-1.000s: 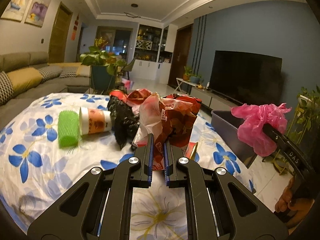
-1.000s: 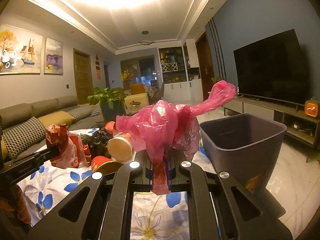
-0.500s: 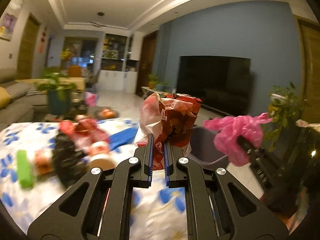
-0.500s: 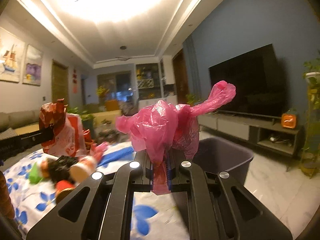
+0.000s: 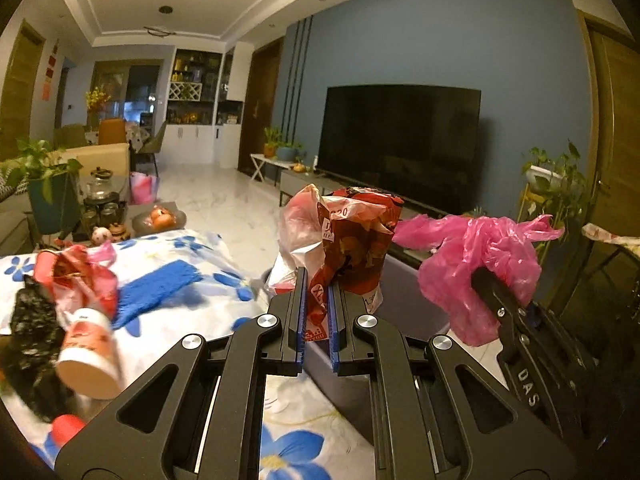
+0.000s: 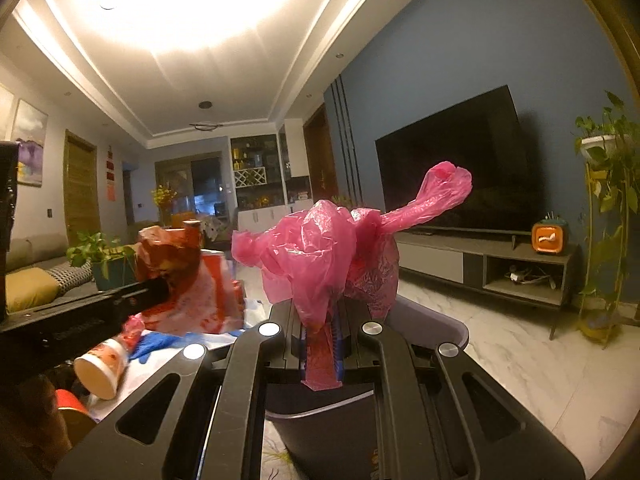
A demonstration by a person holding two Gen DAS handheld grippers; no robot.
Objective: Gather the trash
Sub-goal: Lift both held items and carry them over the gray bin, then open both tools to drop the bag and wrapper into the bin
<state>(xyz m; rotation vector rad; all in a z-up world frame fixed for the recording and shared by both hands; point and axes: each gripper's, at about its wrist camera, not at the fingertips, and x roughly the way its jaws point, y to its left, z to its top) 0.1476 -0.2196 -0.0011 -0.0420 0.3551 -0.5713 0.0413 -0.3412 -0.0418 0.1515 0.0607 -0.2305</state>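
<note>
Holding a red snack wrapper (image 5: 352, 240) pinched in the left gripper (image 5: 316, 312) and a pink plastic bag (image 6: 320, 256) in the right gripper (image 6: 320, 344) above the grey bin (image 6: 436, 322), both not yet dropped, while a paper cup (image 5: 90, 360) and black bag (image 5: 32, 344) wait on the floral cloth (image 5: 192, 312)

You have a wide black television (image 5: 400, 144) on the blue wall (image 5: 440, 48), a floral blue-and-white tablecloth (image 5: 192, 320), and what looks like an orange retro clock (image 6: 549, 237).
</note>
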